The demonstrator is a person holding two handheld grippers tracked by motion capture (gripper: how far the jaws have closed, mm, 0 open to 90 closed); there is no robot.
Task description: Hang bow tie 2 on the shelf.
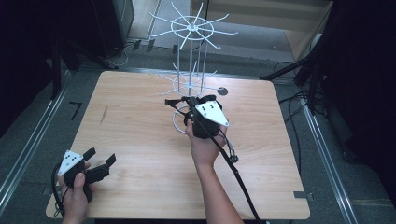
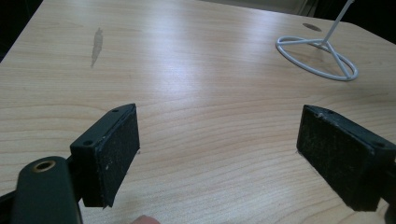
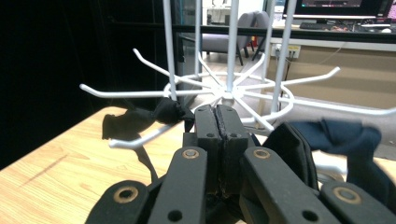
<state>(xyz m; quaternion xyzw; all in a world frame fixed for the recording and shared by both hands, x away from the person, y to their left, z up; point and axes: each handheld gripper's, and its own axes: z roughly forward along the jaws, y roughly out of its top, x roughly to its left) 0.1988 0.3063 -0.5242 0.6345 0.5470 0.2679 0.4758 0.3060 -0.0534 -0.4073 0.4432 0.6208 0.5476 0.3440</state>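
A dark, floppy cloth garment with thin straps hangs over the low prongs of the white wire rotating rack with two tiers of radiating hooks, which stands on its ring base at about twelve o'clock on the table; in the right gripper view one bunch of the fabric drapes a prong at ten o'clock of the jaws and another mass lies at three o'clock. The right gripper is held right at the rack's lower tier, its jaws pressed together with a fold of the dark fabric seemingly caught low between them, the forearm stretched forward from six o'clock, the hand wrapped under the body. The left gripper rests at eight o'clock near the table corner, jaws spread wide over bare wood. The light wooden table with rounded corners stands on grey floor, dark stands around
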